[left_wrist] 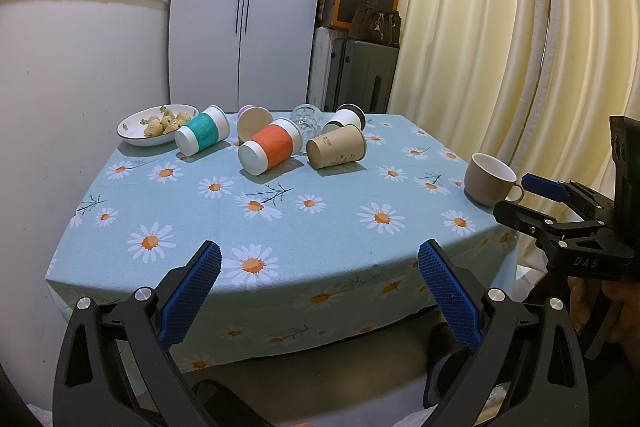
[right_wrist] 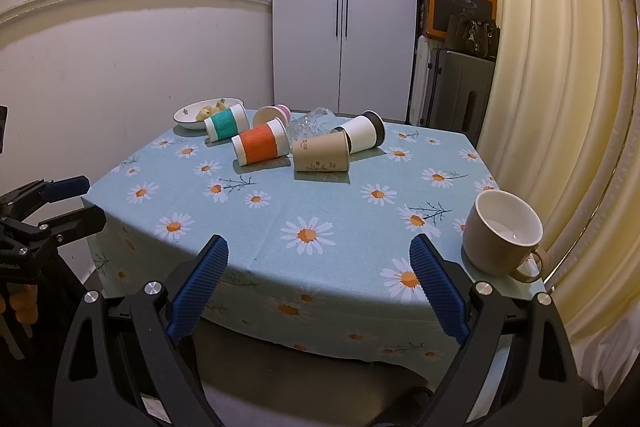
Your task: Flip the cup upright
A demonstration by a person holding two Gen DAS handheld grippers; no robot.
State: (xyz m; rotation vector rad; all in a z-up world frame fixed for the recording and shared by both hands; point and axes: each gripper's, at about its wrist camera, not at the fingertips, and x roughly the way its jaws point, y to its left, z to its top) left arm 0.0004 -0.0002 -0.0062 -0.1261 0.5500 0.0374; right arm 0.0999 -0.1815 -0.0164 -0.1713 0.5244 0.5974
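Left jaws: the left gripper [left_wrist: 320,291] has its blue jaws spread wide, with nothing between them; it hangs over the near edge of the table [left_wrist: 352,239]
Right jaws: the right gripper [right_wrist: 320,287] is spread wide too and holds nothing; it is also back at the near edge
Mug: a tan mug [right_wrist: 502,233] stands the right way up at the near right corner, just beside the right jaws; it needs no flip
Fallen cups: an orange cup [right_wrist: 261,146], a brown paper cup [right_wrist: 321,155], a teal cup [right_wrist: 227,122], a white cup with a dark lid [right_wrist: 362,133], a pink cup [right_wrist: 272,115] and a clear glass [right_wrist: 310,123] all lie on their sides, bunched near the far edge of the table
Which way: the cups lie straight ahead of both jaws, well apart from them
Long side: the orange cup and the brown cup lie mostly across the view, with their bottoms to the left
Nearer hand: I think the brown cup suits the right gripper and the orange cup suits the left, but it is close
Bowl: a white bowl [left_wrist: 154,125] with food sits at the far left, beside the teal cup
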